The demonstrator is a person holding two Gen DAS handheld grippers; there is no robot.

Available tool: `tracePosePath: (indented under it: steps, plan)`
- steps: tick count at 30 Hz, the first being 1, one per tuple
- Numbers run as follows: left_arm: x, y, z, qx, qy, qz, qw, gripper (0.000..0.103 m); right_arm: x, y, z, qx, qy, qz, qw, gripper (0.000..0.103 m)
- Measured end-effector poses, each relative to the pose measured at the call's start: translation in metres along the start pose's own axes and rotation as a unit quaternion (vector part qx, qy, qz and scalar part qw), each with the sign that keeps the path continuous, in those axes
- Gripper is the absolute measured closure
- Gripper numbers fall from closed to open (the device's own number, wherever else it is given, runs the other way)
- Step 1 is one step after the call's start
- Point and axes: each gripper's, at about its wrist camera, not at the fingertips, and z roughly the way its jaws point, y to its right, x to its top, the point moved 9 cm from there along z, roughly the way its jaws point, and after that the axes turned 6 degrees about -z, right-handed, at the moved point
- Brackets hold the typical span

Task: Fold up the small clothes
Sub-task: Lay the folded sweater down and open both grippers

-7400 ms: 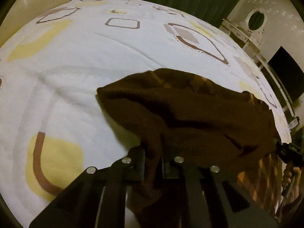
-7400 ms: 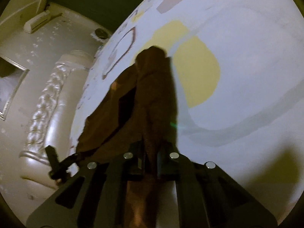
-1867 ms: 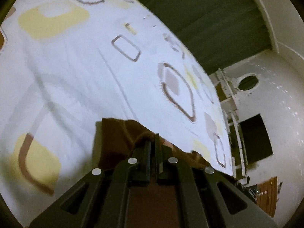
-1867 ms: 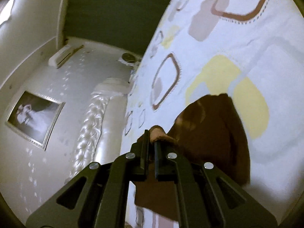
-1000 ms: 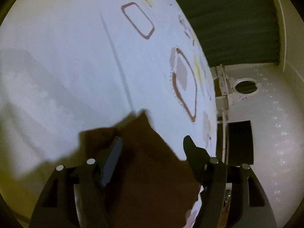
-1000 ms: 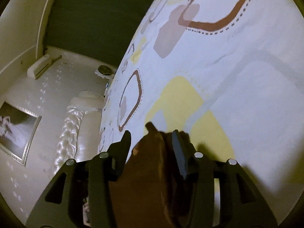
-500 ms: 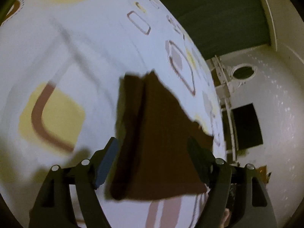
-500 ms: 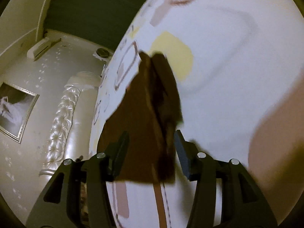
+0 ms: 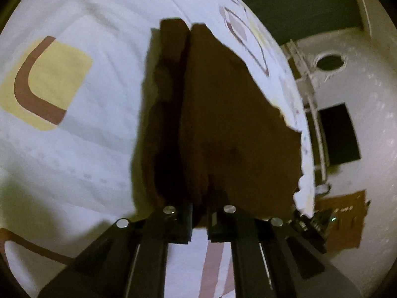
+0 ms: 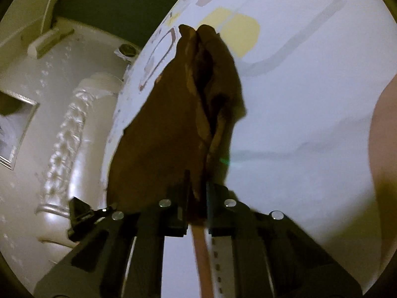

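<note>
Underneath, white patterned bedspread, dark curtain far; left gripper and right gripper both clenched on brown cloth.

black tongs, silver round screws

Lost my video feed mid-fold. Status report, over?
Left gripper and right gripper both shut on near edge of brown garment. Garment partly folded, lying on patterned bedspread. Nothing in the way.
</note>
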Motion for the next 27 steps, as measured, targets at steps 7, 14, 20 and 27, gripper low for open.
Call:
tracePosePath:
  steps: [7,14,20,27]
  plan:
    - [0.005,-0.009,-0.010,0.037,0.023,0.018,0.9989,0.097,0.011,0.019,-0.025,-0.009,0.013,-0.001,1.000,0.096]
    - [-0.005,-0.014,-0.021,-0.055,0.010,-0.019,0.9983,0.033,0.007,0.021,-0.029,0.028,-0.003,0.030,0.999,0.063]
    - [0.012,-0.033,-0.042,-0.087,0.049,-0.062,0.9931,0.018,0.034,0.028,-0.030,0.019,0.018,0.028,0.999,0.045]
    - [0.044,-0.014,-0.006,-0.076,0.054,-0.039,0.9949,0.018,0.058,0.007,0.016,0.035,0.018,0.009,0.999,0.044]
